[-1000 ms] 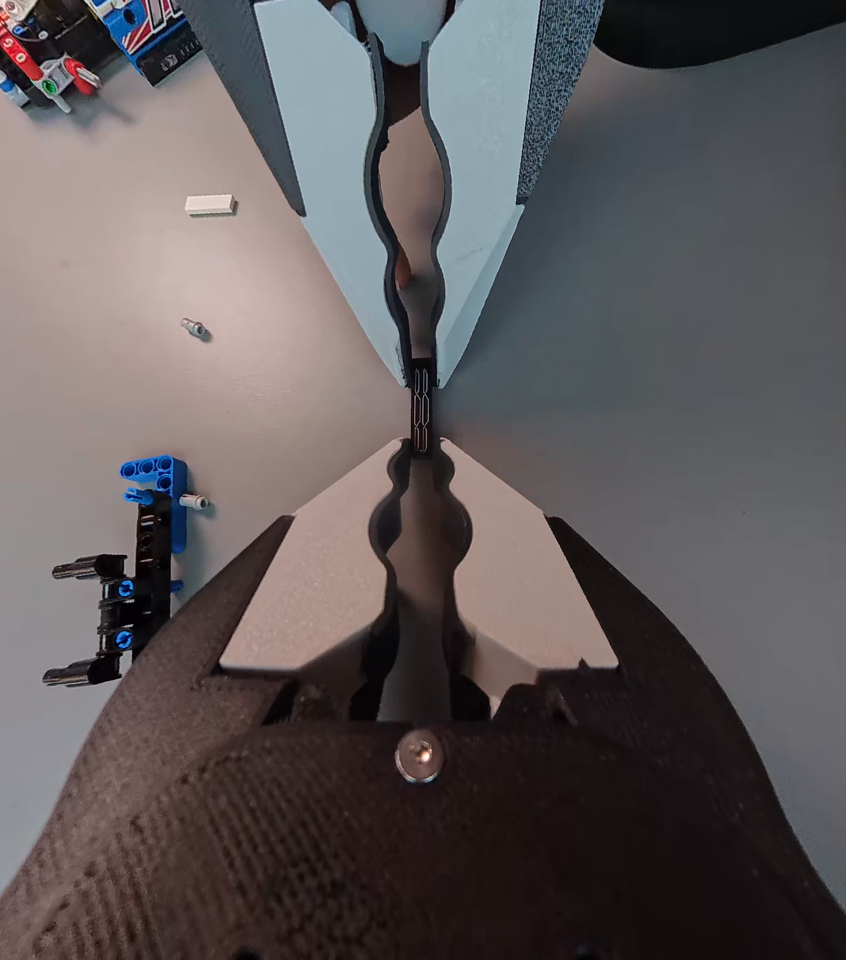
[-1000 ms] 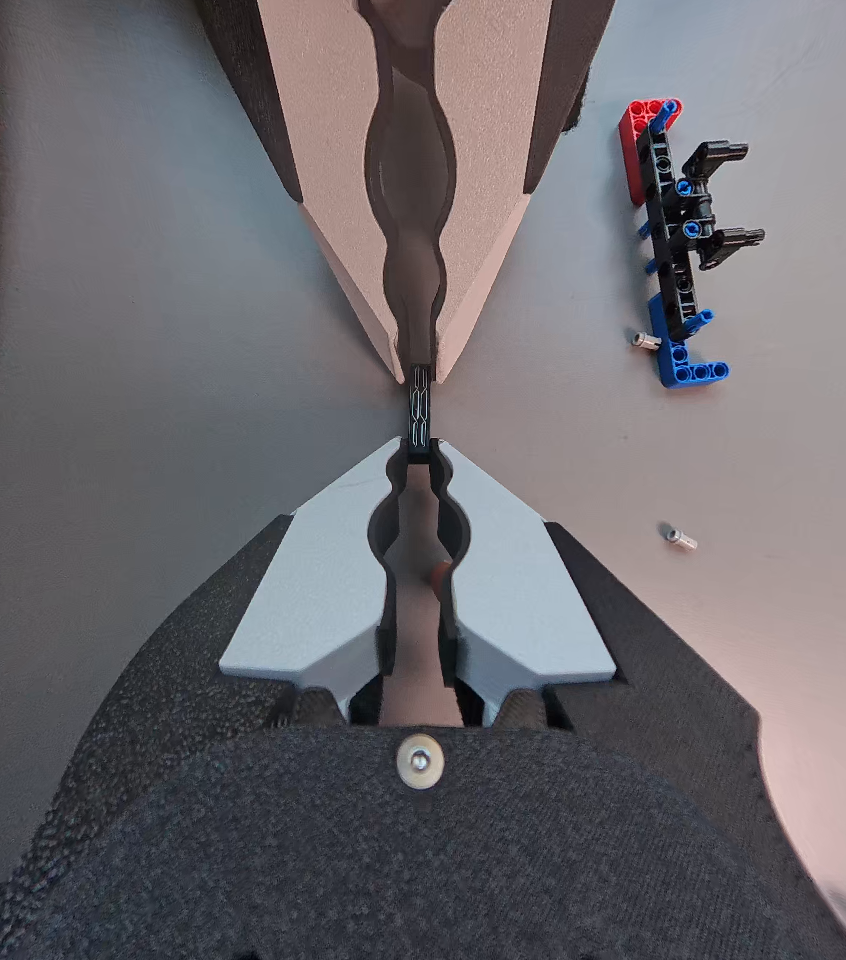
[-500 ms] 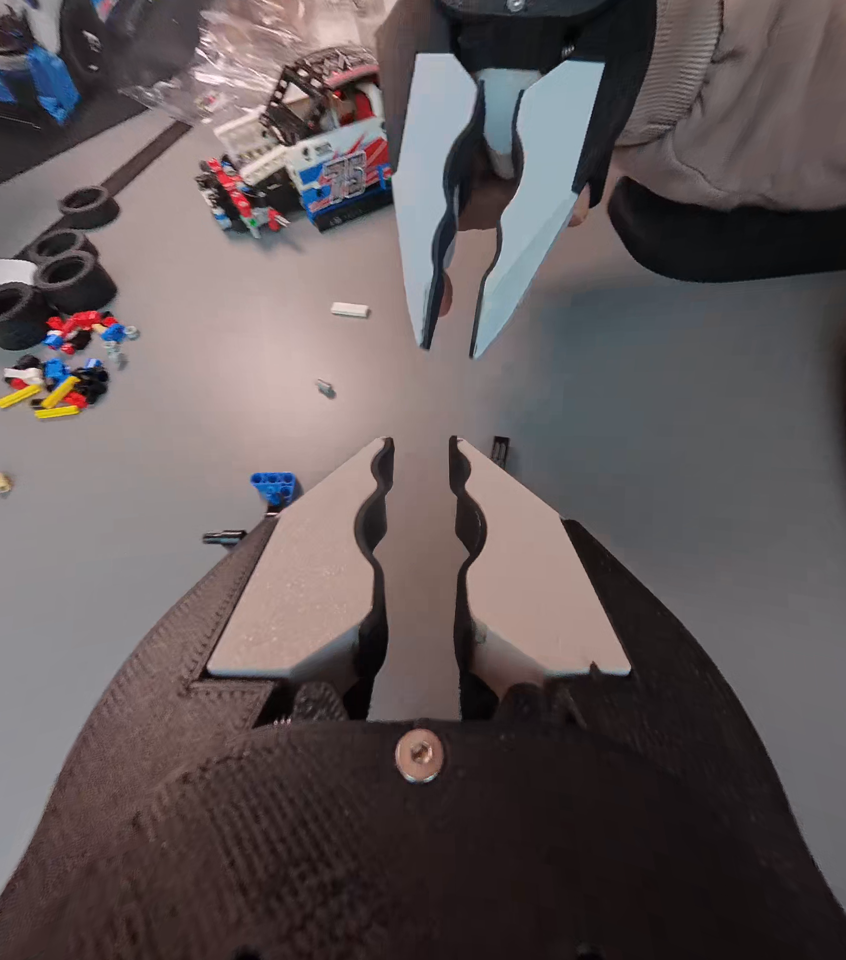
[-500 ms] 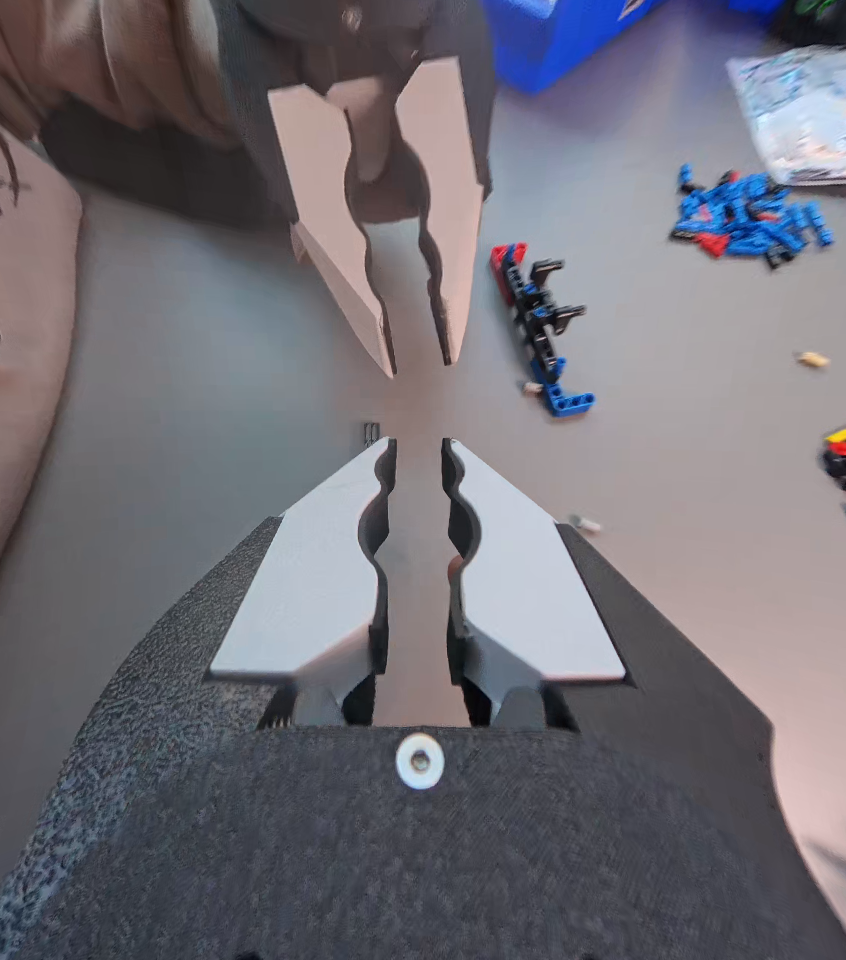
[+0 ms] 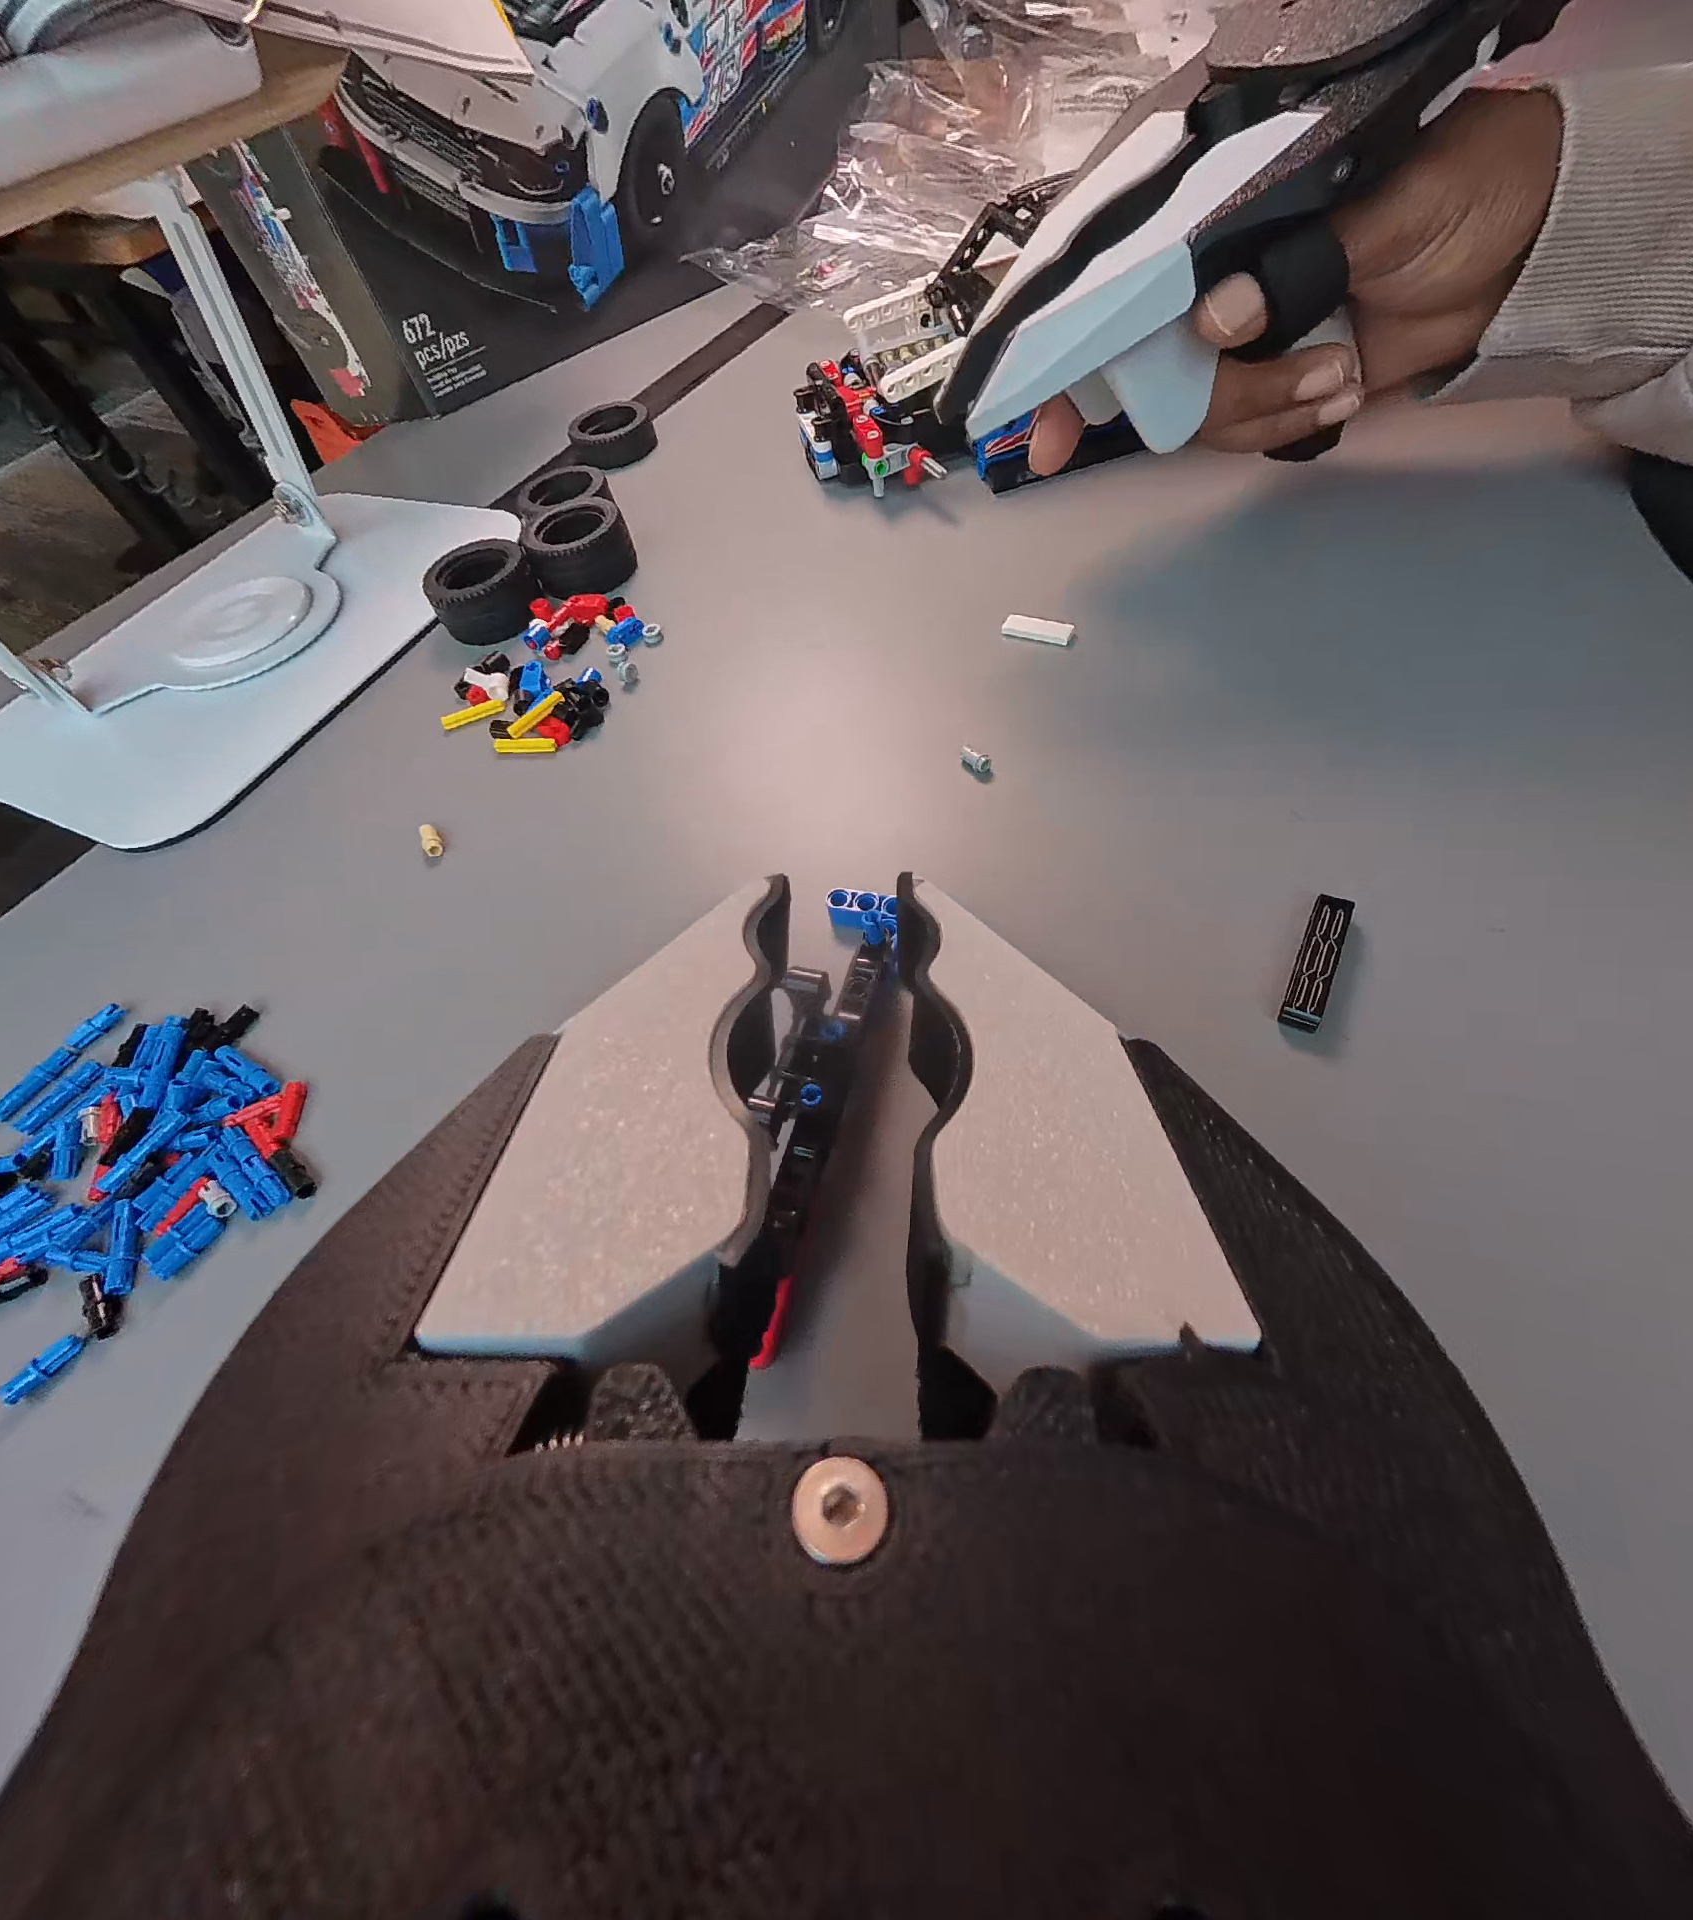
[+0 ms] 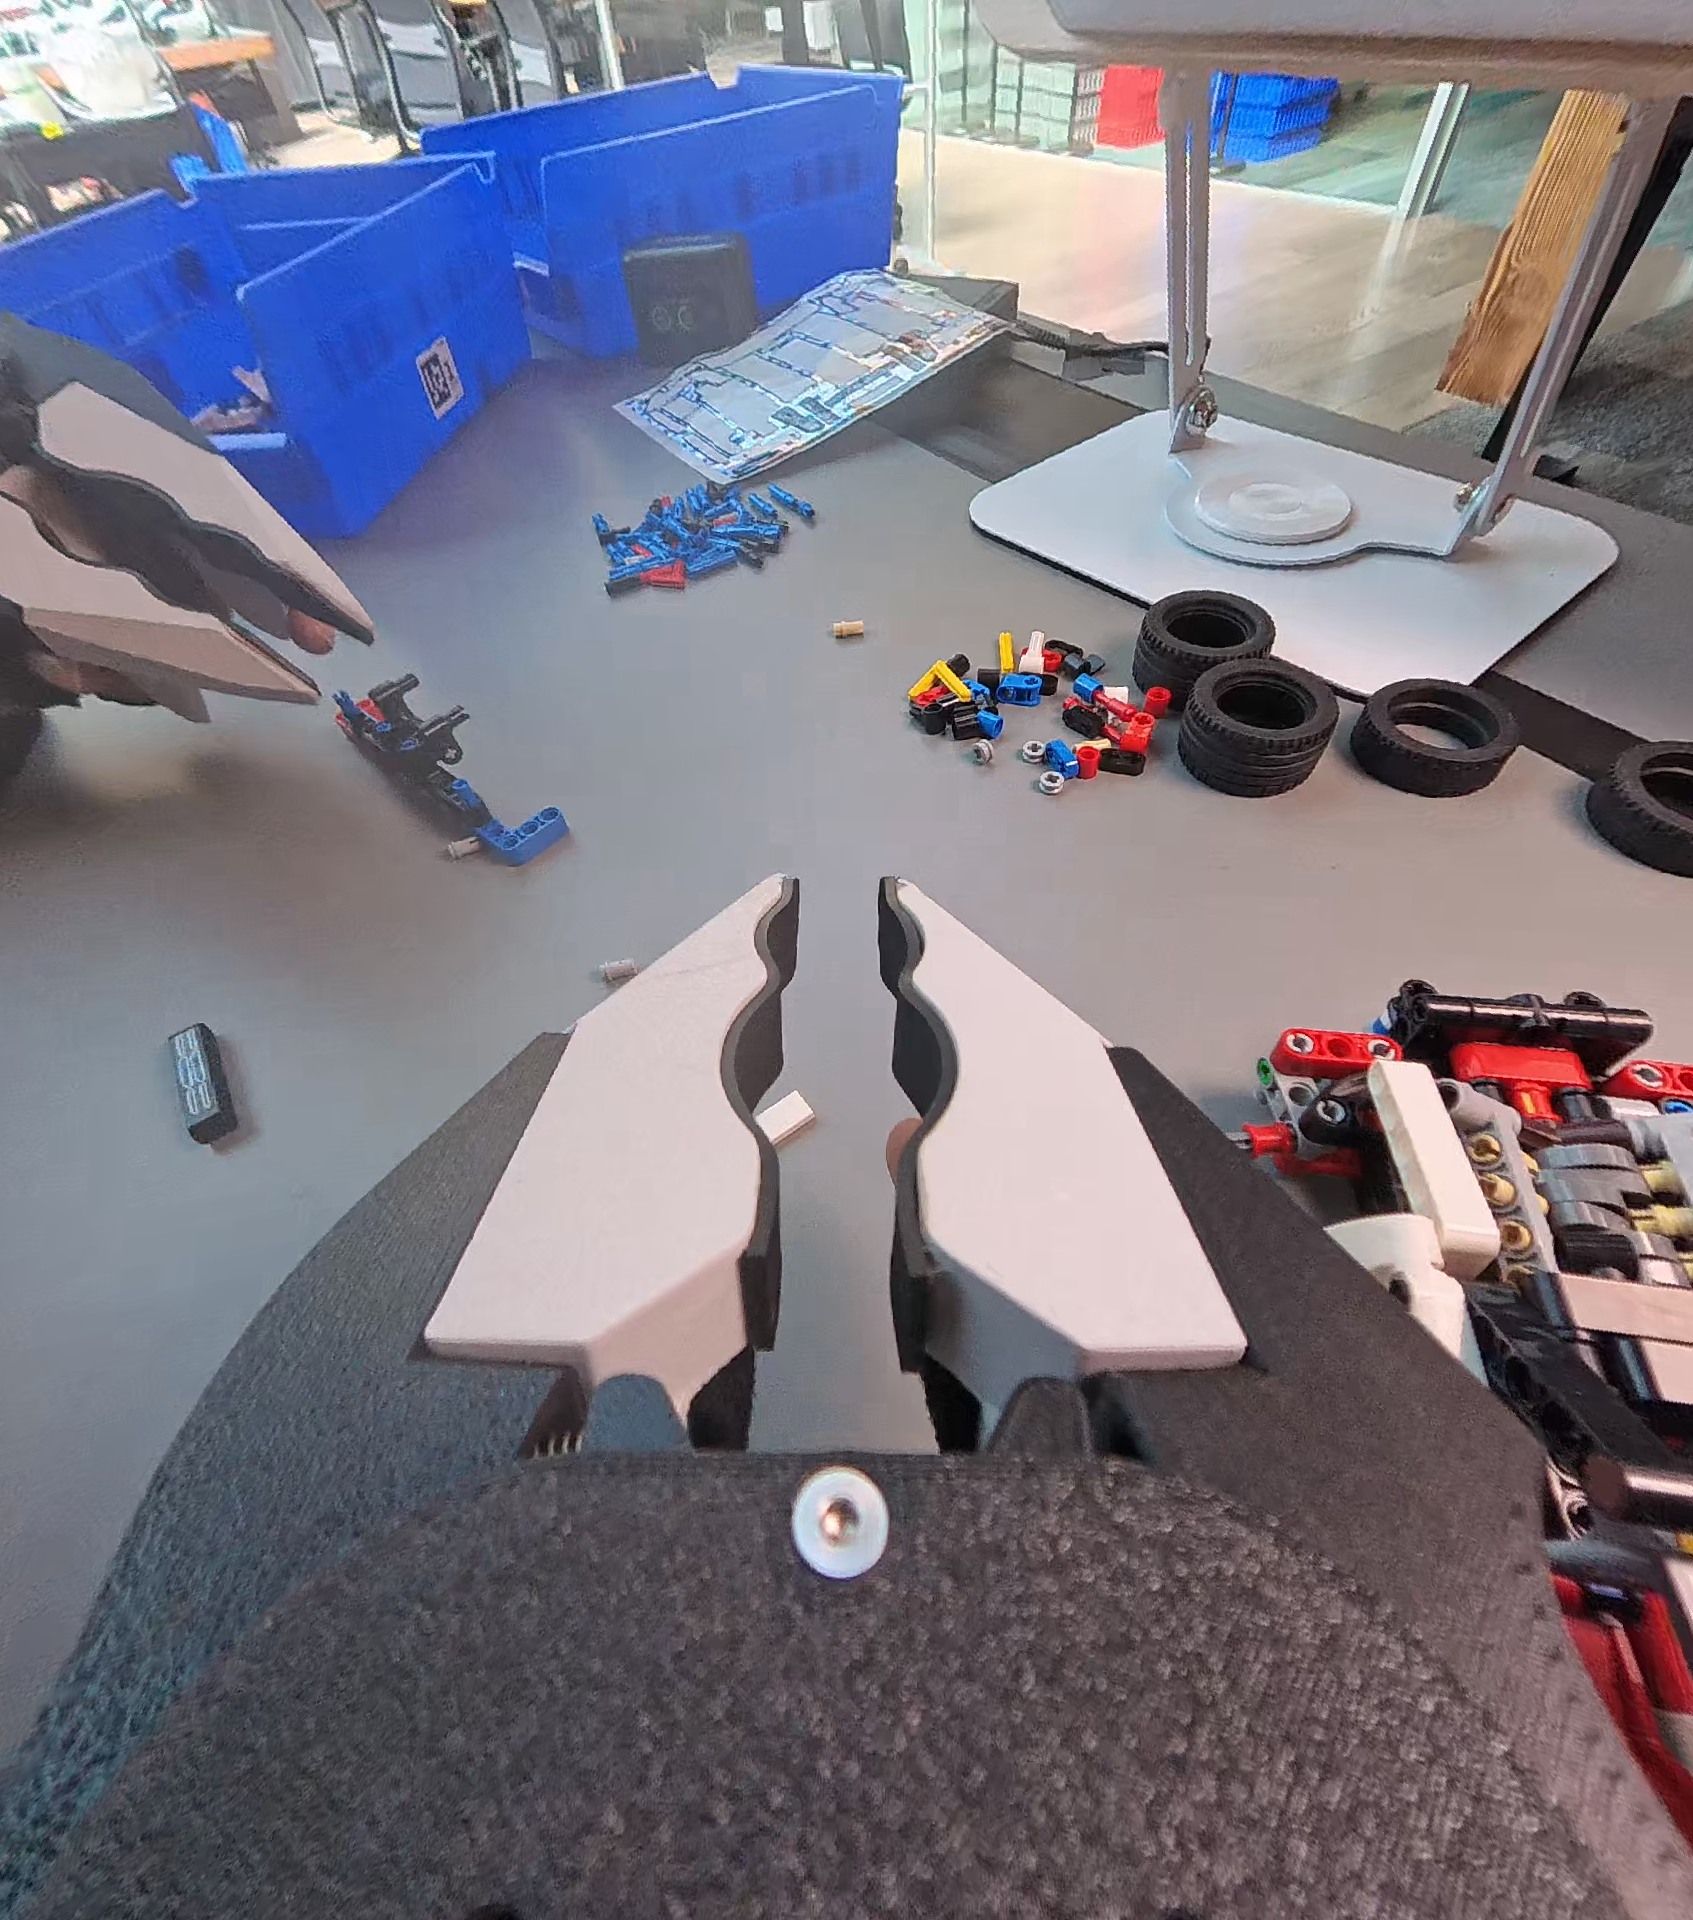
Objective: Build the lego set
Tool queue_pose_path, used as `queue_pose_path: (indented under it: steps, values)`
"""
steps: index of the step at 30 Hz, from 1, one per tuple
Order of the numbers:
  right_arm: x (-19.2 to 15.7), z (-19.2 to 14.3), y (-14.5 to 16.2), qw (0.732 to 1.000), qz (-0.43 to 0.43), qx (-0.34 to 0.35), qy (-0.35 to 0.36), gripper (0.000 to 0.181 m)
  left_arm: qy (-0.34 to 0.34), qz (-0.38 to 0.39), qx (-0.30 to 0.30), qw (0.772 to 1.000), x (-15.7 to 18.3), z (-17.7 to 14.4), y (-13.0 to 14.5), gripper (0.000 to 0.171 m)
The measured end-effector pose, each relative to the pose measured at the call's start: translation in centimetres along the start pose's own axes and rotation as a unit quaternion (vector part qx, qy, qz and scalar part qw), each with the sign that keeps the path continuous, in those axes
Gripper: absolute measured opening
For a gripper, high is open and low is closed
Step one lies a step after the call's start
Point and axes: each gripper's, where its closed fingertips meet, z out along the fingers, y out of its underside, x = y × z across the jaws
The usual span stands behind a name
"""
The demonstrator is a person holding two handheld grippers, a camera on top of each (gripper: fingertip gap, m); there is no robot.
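My left gripper (image 5: pixel 842 888) is open. It hangs over a black, blue and red beam assembly (image 5: pixel 821 1049) that lies on the grey table and shows between the fingers. In the right wrist view the left gripper (image 6: pixel 343 663) sits just above the assembly's (image 6: pixel 437 758) far end. My right gripper (image 6: pixel 839 883) is open and empty, low over a small white tile (image 6: pixel 786 1118). The partly built car (image 6: pixel 1548 1195) is just to its right. A black printed tile (image 5: pixel 1318 961) lies free on the table, also in the right wrist view (image 6: pixel 201 1081).
Loose tyres (image 6: pixel 1247 707), a mixed pile of small parts (image 6: pixel 1029 707) and a pile of blue pins (image 6: pixel 696 530) lie farther out. A white stand base (image 6: pixel 1289 530), blue bins (image 6: pixel 406 291), a plastic sheet (image 6: pixel 811 374) and the set's box (image 5: pixel 509 208) ring the table. Stray pins (image 6: pixel 617 970) lie about. The gap from one gripper's tips to the other's is roughly 20 centimeters.
Both grippers held the black tile between them, then opened and drew apart; the tile now lies on the table. The left moved over the beam assembly, the right toward the car.
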Motion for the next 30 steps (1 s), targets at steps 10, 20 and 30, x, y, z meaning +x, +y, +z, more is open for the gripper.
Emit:
queue_pose_path:
  steps: [10, 20, 30]
  values:
    - [-0.6, 1.2, 1.9, 0.999, -0.028, -0.042, 0.004, 0.012, -0.003, 0.01, 0.017, 1.0, -0.1, -0.3, -0.6, 0.019]
    - [-1.3, 1.5, 1.7, 0.999, -0.028, -0.027, -0.007, 0.012, -0.036, -0.016, 0.03, 0.999, -1.9, -0.8, -0.8, 0.028]
    - [-1.6, 1.5, 2.1, 0.998, -0.038, -0.041, -0.012, 0.012, 0.092, -0.06, -0.101, 0.989, 0.5, -0.3, 4.2, 0.049]
